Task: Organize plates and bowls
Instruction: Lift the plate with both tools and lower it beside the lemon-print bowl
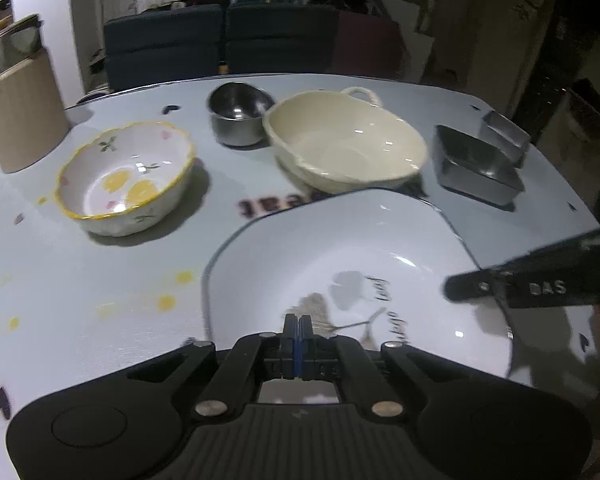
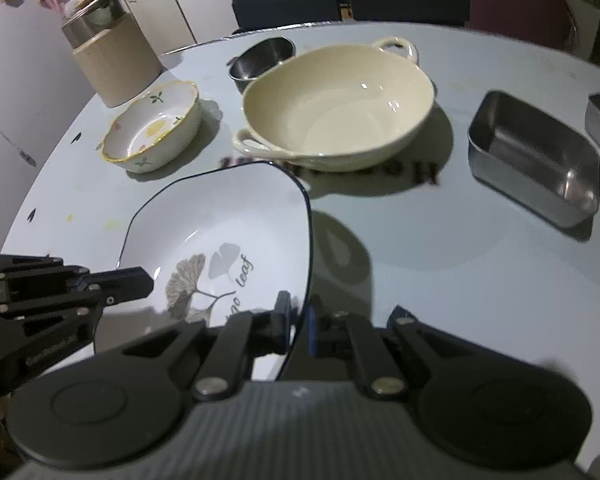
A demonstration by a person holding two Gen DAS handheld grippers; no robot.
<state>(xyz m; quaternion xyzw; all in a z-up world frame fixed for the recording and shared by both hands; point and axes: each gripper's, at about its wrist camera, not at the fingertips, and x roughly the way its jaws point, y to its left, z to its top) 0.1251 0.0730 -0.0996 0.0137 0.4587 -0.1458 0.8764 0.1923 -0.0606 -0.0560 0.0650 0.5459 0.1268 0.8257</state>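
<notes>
White square ginkgo-leaf plate [image 2: 220,224], dark-rimmed. Right tool [image 2: 298,320] grips its near edge; left tool [image 1: 299,326] clenched empty above it. Bare desk [image 2: 440,248] lies to its right.

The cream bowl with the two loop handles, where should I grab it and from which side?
Grip the near loop handle of the cream bowl, coming from the square plate's side. It juts clear of the wall; the far handle sits close to the steel cup.

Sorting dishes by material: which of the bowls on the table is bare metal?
The small round steel bowl behind the cream two-handled bowl; the flowered bowl is painted ceramic.
</notes>
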